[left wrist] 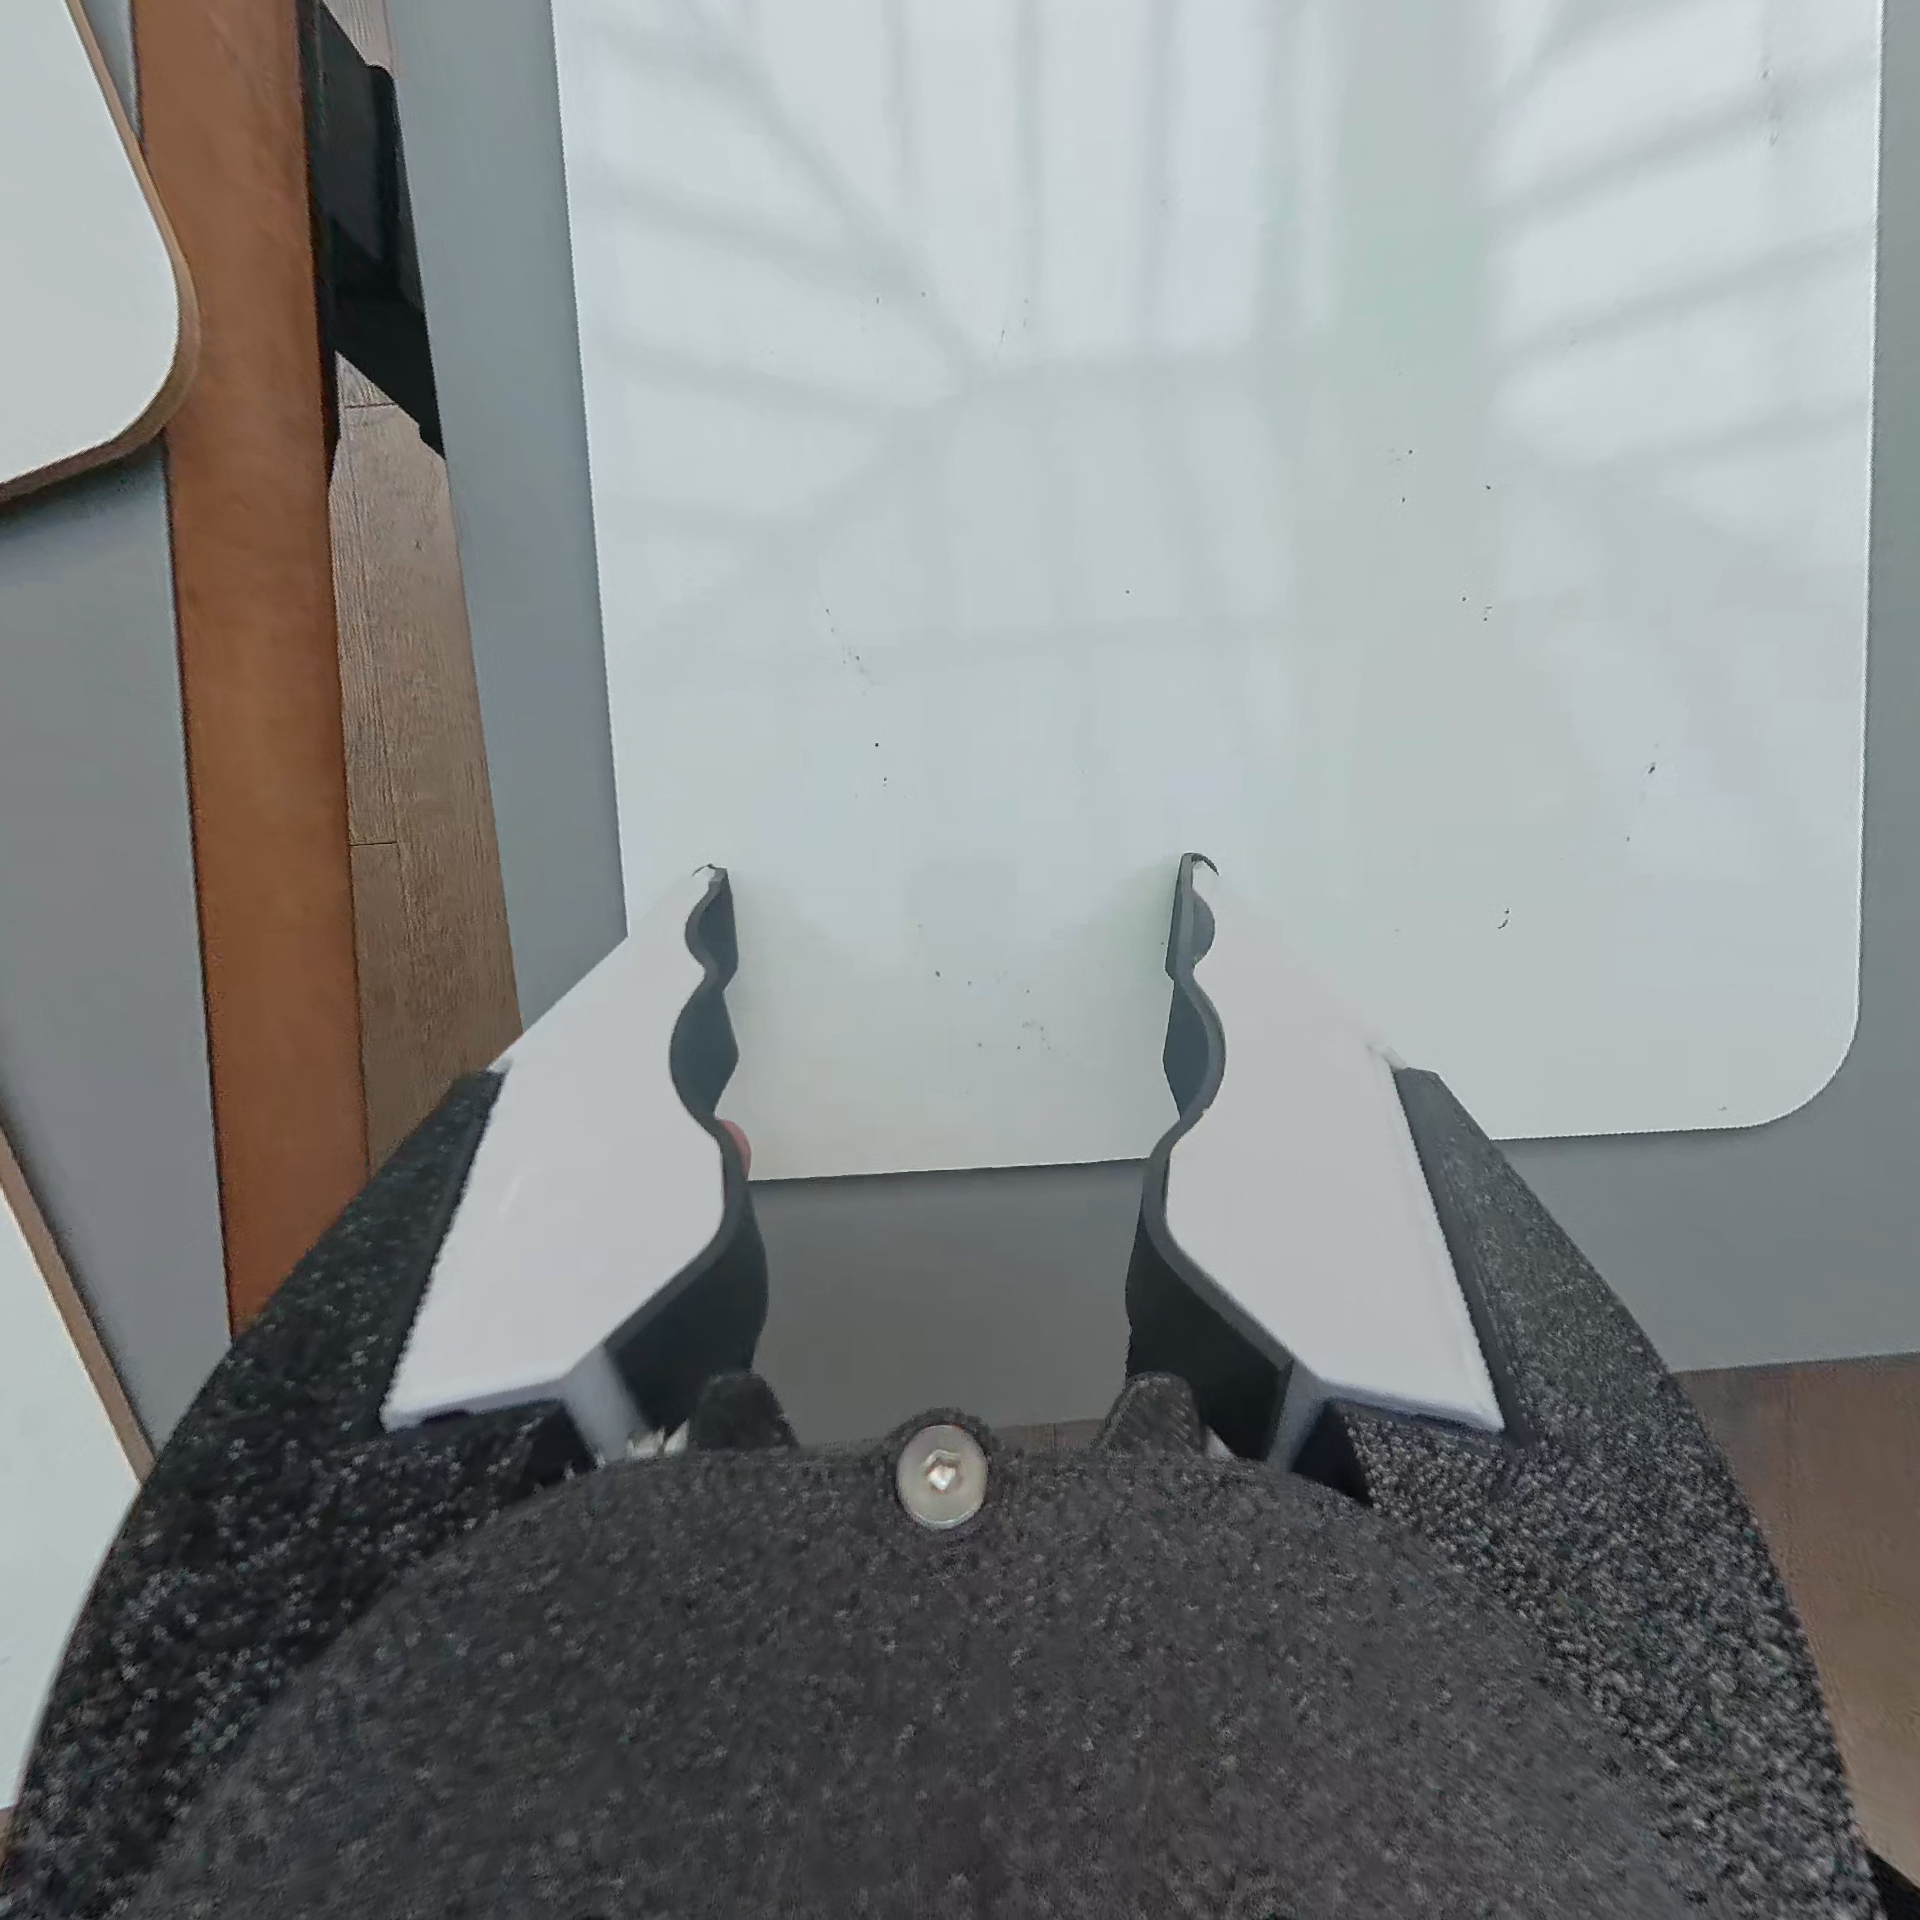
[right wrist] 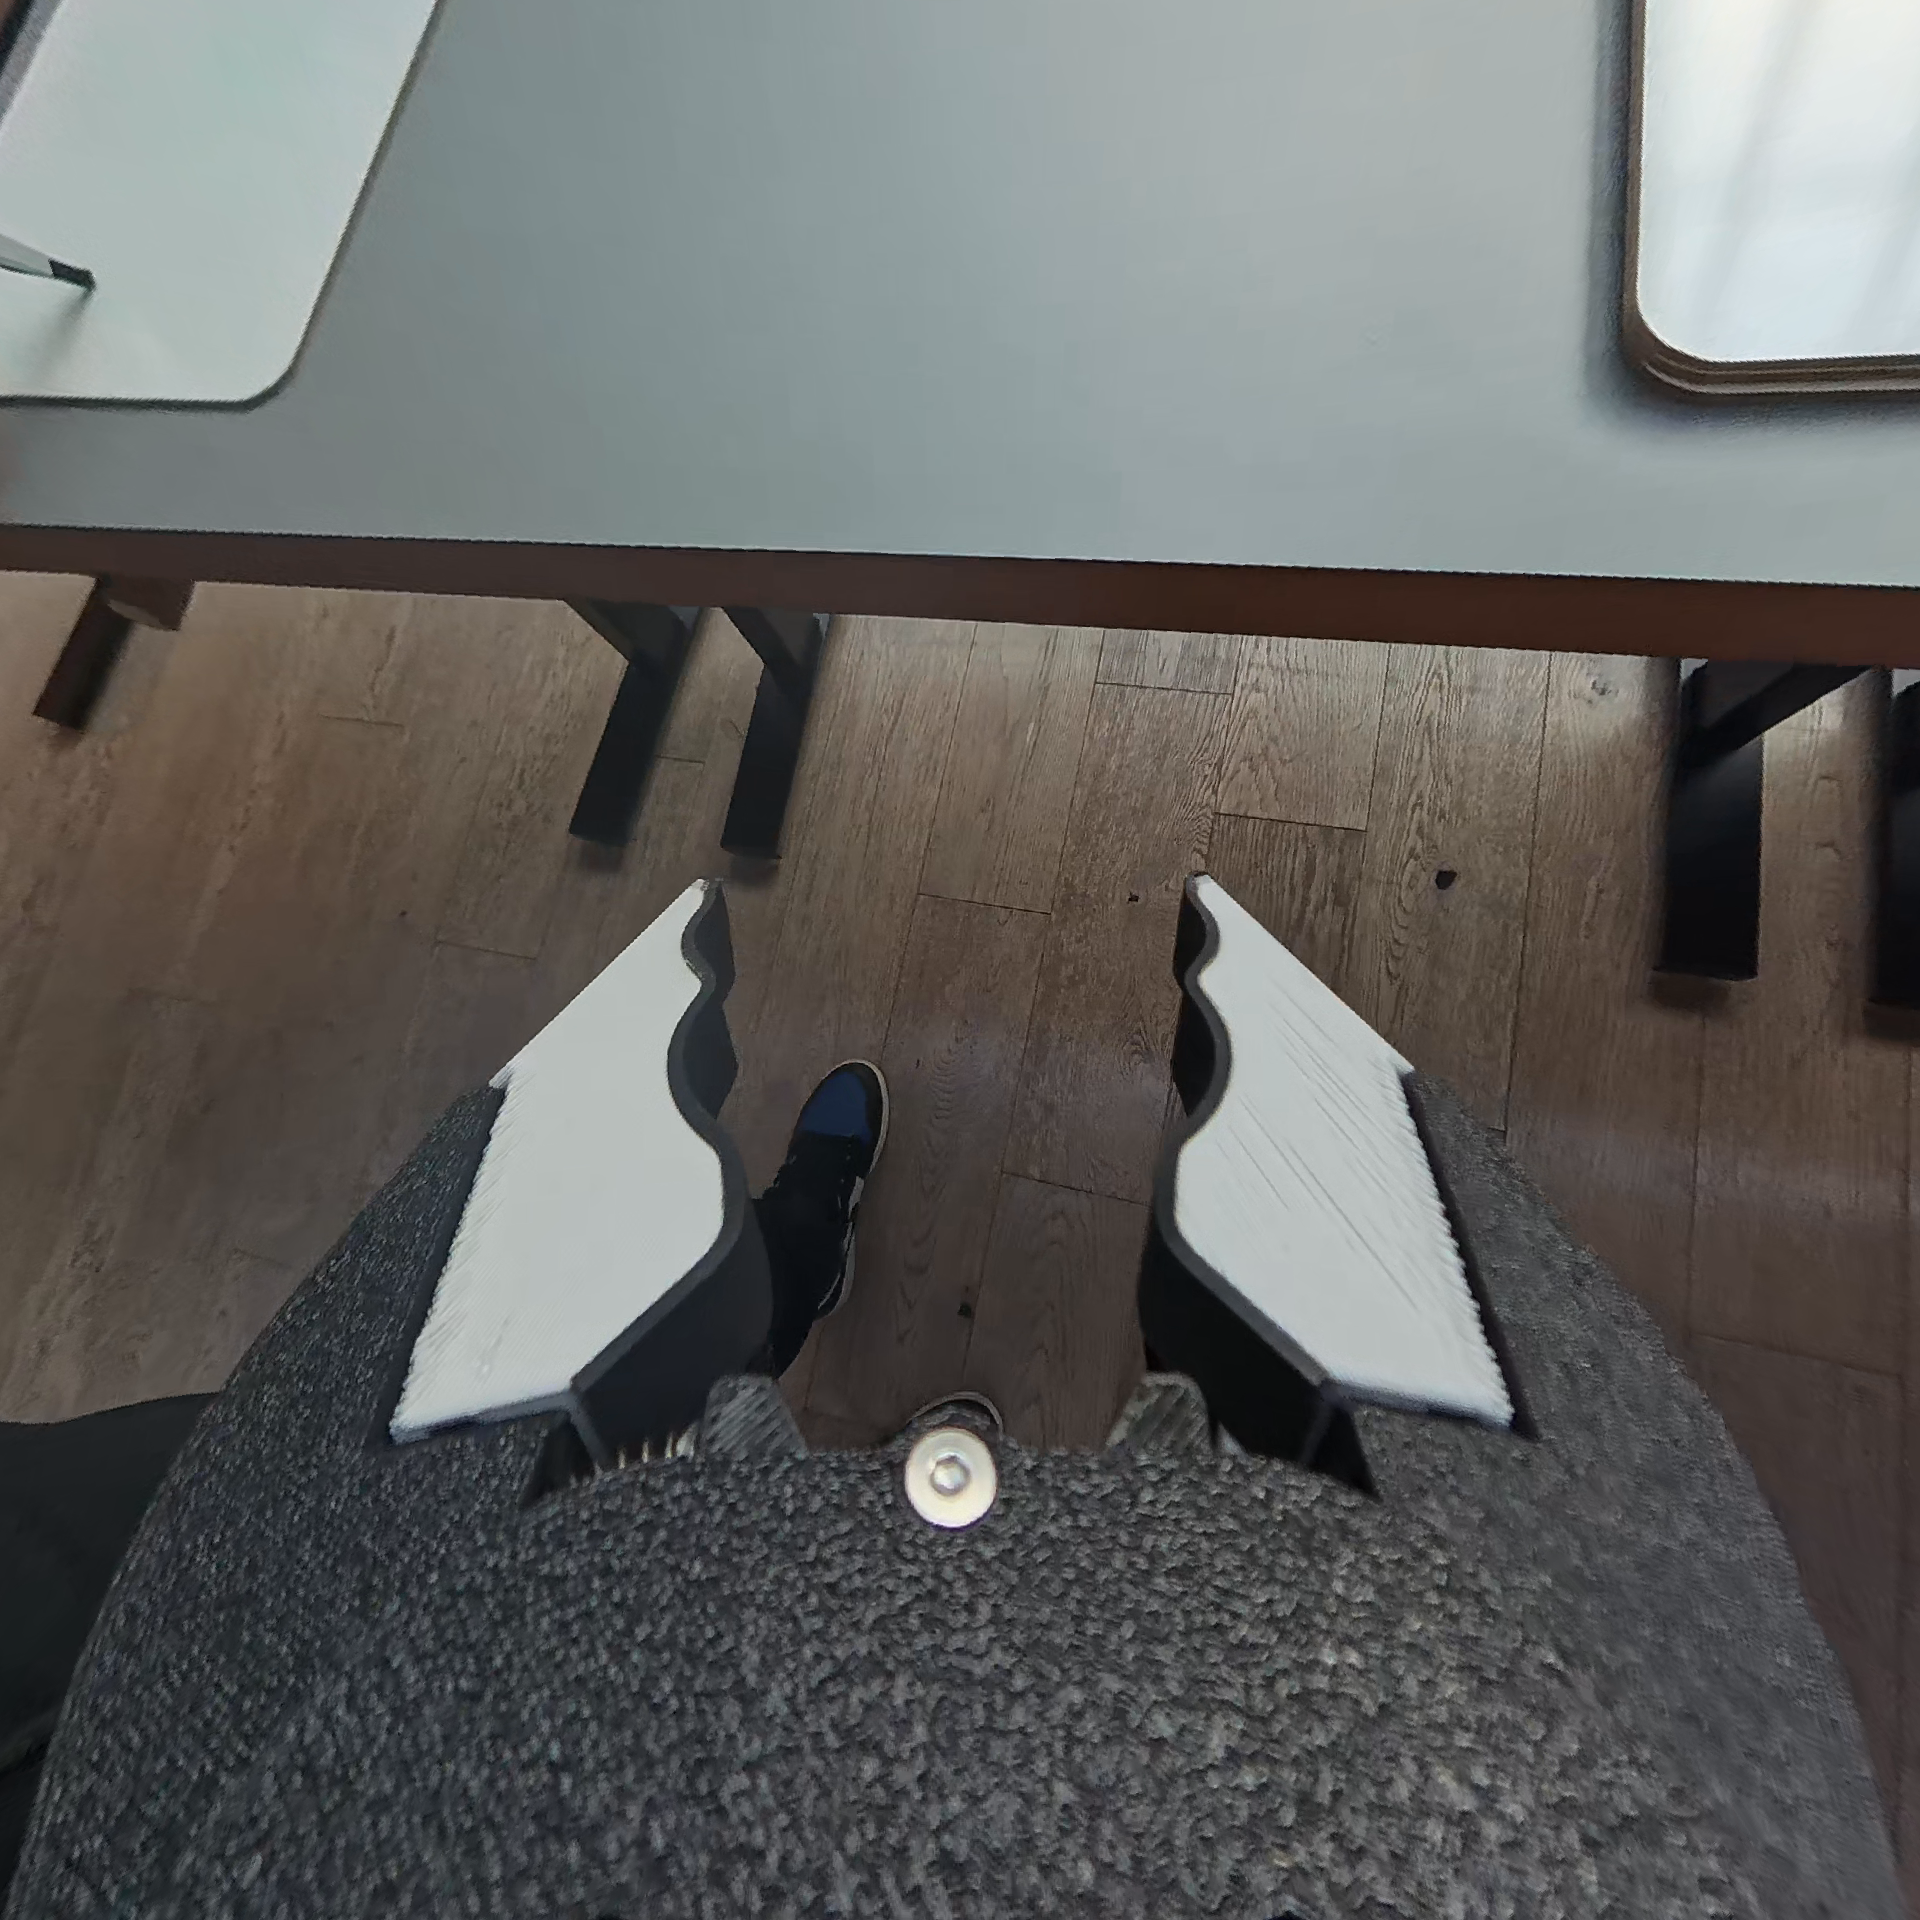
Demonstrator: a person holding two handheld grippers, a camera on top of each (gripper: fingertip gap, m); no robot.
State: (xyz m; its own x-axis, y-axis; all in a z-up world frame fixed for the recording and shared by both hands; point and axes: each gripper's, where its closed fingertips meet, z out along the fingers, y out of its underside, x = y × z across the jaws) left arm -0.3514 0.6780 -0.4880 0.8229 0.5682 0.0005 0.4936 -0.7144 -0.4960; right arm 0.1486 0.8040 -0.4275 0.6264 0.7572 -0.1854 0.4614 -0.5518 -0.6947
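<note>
My left gripper is open and empty, held above a white glossy mat that lies on a grey table. A small red thing peeks out beside the left finger's inner edge; I cannot tell what it is. My right gripper is open and empty, held off the table over a wooden floor, in front of the table's brown front edge. The same white mat shows at the top left of the right wrist view. The tip of another gripper shows over it.
A white board with a brown rim lies at the table's right; one like it shows at the left of the left wrist view. Black table legs stand under the table. A person's dark shoe is on the floor.
</note>
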